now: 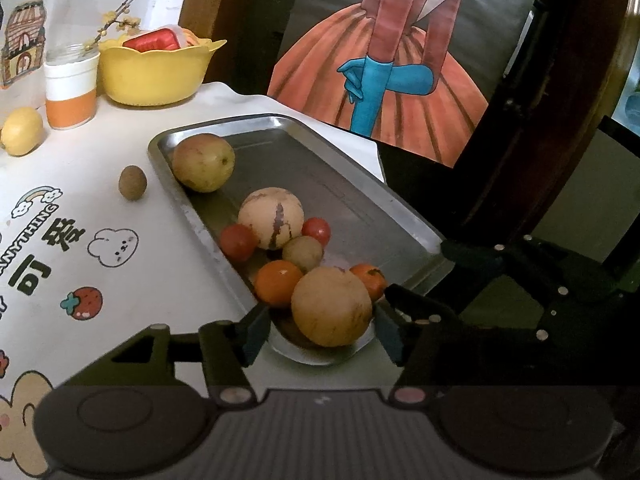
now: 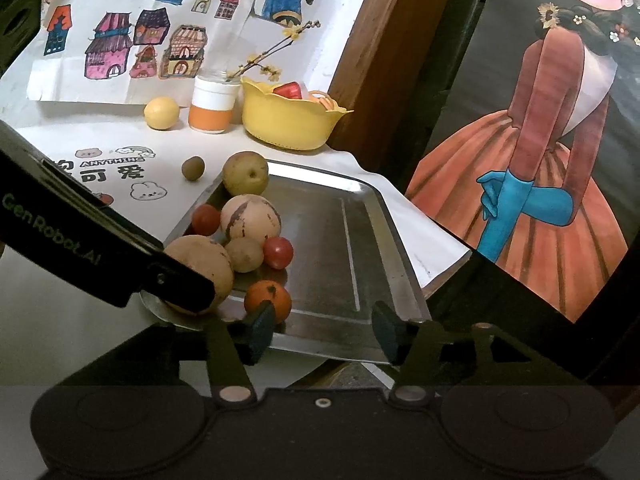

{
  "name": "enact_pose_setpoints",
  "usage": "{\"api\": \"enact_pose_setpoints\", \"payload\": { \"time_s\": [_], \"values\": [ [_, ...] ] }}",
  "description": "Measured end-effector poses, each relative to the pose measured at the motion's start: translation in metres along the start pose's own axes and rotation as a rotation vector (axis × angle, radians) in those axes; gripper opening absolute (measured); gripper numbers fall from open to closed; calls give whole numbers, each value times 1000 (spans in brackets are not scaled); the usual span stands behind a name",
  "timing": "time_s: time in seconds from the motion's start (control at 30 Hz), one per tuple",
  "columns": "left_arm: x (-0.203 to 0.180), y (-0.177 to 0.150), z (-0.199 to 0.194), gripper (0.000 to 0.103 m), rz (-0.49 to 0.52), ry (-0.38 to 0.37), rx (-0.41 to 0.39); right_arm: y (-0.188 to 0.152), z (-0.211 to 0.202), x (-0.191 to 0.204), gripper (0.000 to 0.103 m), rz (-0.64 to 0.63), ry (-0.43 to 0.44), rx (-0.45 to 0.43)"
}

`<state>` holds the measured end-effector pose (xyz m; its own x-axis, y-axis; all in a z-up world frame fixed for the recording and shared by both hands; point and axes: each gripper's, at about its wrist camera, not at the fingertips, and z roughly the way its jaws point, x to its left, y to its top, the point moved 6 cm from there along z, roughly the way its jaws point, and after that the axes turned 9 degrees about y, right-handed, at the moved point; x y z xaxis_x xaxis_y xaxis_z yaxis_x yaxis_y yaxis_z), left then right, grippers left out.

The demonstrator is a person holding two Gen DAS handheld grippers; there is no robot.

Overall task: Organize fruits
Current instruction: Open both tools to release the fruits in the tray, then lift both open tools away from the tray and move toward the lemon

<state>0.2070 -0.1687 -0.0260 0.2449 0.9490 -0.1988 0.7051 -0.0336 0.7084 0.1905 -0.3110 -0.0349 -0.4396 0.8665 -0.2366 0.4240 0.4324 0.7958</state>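
A steel tray (image 1: 360, 184) (image 2: 340, 240) holds several fruits: a yellow-green apple (image 1: 203, 162), a striped pale melon (image 1: 271, 218), two cherry tomatoes (image 1: 239, 242), a small greenish fruit (image 1: 303, 253) and two oranges (image 1: 279, 283). At its near corner lies a big tan round fruit (image 1: 331, 306) (image 2: 200, 264). My left gripper (image 1: 323, 334) is open, with its fingers on either side of that fruit. My right gripper (image 2: 323, 330) is open and holds nothing over the tray's near rim, with an orange (image 2: 268, 300) just past its left finger.
A kiwi (image 1: 132, 182) and a lemon (image 1: 22, 131) lie on the white printed tablecloth, left of the tray. Behind them stand an orange-and-white jar (image 1: 71, 88) with twigs and a yellow bowl (image 1: 156, 76). Right of the tray the table ends beside a painted panel (image 1: 400, 80).
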Motion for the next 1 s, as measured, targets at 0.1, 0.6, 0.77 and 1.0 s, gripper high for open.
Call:
{"api": "enact_pose_setpoints", "payload": {
  "time_s": [0.1, 0.6, 0.77, 1.0],
  "values": [
    [2, 0, -4, 69, -2, 2, -11, 1, -4, -2, 72, 5, -14, -6],
    [37, 6, -44, 103, -34, 122, -128, 13, -37, -5, 102, 98, 2, -45],
    [58, 2, -57, 103, -49, 167, -135, 18, -45, 10, 102, 118, 58, -30],
    [92, -5, -78, 103, -67, 250, -139, 28, -52, 44, 102, 70, 98, -7]
  ]
}}
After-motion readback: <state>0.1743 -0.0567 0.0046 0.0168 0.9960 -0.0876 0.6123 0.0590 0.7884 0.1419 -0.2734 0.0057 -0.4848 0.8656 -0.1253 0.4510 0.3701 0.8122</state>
